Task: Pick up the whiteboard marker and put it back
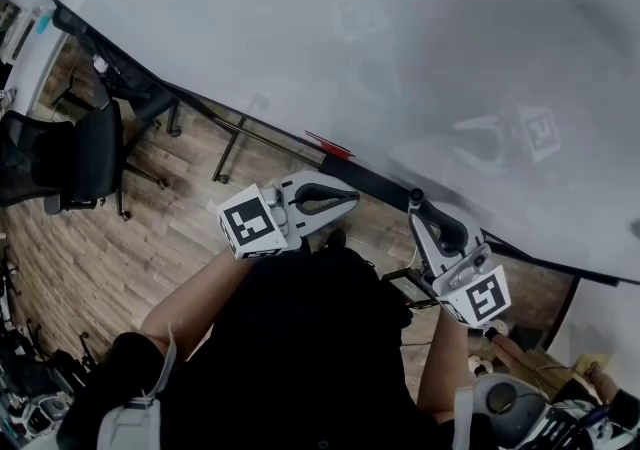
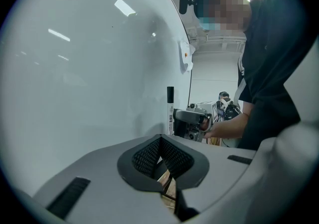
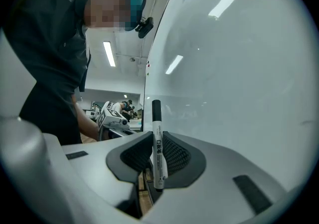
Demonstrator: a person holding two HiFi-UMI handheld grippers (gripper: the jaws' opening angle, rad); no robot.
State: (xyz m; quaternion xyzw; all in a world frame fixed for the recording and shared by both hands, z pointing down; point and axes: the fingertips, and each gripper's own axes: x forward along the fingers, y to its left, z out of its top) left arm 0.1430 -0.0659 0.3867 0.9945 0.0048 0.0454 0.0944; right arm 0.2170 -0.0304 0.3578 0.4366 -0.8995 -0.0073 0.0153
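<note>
Two grippers face a wide whiteboard (image 1: pixel 300 38), with an office chair (image 1: pixel 85 158) on the wood floor (image 1: pixel 150 238) to the left. The right gripper (image 3: pixel 156 144) pinches the whiteboard marker (image 3: pixel 157 123) upright, its white barrel printed and black cap on top. The left gripper (image 2: pixel 160 143) has its jaws pressed together, empty. Only the gripper views show the marker.

The whiteboard (image 1: pixel 420 48) stands before the person. The left gripper (image 1: pixel 350 196) and right gripper (image 1: pixel 416 200) sit side by side near its lower edge. The whiteboard marker (image 3: pixel 157 143) stands upright between the right gripper's jaws, close beside the board. A chair (image 1: pixel 85 153) stands on the floor (image 1: pixel 170 228) far left.
</note>
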